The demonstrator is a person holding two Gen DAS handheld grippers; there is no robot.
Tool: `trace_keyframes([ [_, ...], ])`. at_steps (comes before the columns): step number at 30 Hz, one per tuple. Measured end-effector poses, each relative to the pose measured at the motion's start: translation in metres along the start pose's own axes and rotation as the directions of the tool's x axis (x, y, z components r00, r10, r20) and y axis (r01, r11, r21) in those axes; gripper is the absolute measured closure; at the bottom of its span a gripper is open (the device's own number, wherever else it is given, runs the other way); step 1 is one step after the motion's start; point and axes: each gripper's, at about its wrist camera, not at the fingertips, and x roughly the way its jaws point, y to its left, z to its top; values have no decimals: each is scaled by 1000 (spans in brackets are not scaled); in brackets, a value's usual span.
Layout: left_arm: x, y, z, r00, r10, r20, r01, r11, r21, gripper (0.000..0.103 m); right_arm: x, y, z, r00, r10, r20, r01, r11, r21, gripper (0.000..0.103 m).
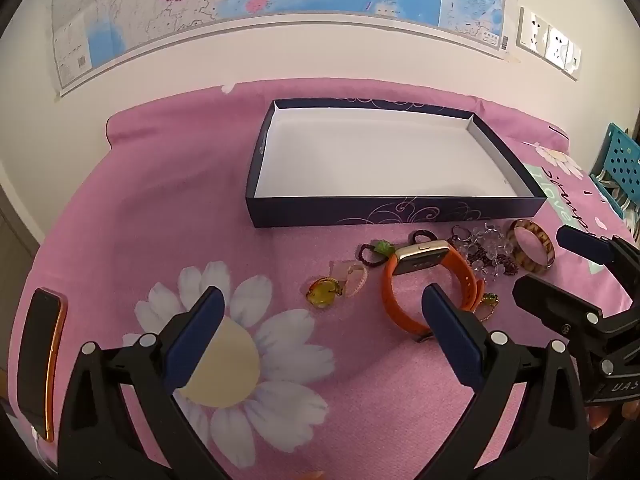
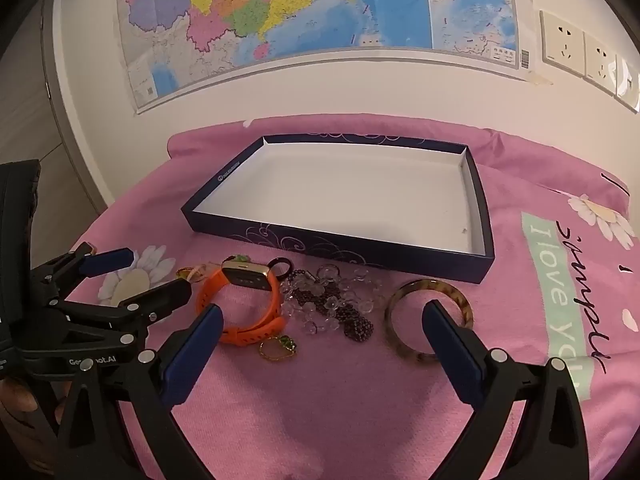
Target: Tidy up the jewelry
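A shallow navy box (image 1: 396,210) (image 2: 340,245) with a white, empty inside lies on the pink cloth. In front of it sits a heap of jewelry: an orange-strapped watch (image 1: 390,300) (image 2: 240,334), clear and dark bead bracelets (image 1: 492,256) (image 2: 336,304), a tortoiseshell bangle (image 1: 528,265) (image 2: 394,336), a black ring (image 2: 282,268) and small gold rings with green stones (image 1: 324,294) (image 2: 278,346). My left gripper (image 1: 322,304) (image 2: 154,272) is open, its right finger in front of the watch strap. My right gripper (image 2: 324,314) (image 1: 548,260) is open just short of the bangle and beads. Neither holds anything.
A phone in an orange case (image 1: 38,360) lies at the cloth's left edge. A wall with a map (image 2: 280,20) and sockets (image 2: 580,52) stands close behind the box. A blue perforated crate (image 1: 620,156) sits off the right side.
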Motion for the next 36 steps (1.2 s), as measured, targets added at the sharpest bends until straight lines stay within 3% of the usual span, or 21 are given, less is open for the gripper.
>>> trace_keyframes([
  [36, 1, -2, -1, 1000, -7, -8, 6, 1000, -5, 6, 9, 3, -9, 1000, -8, -21, 9, 1000, 21, 7],
])
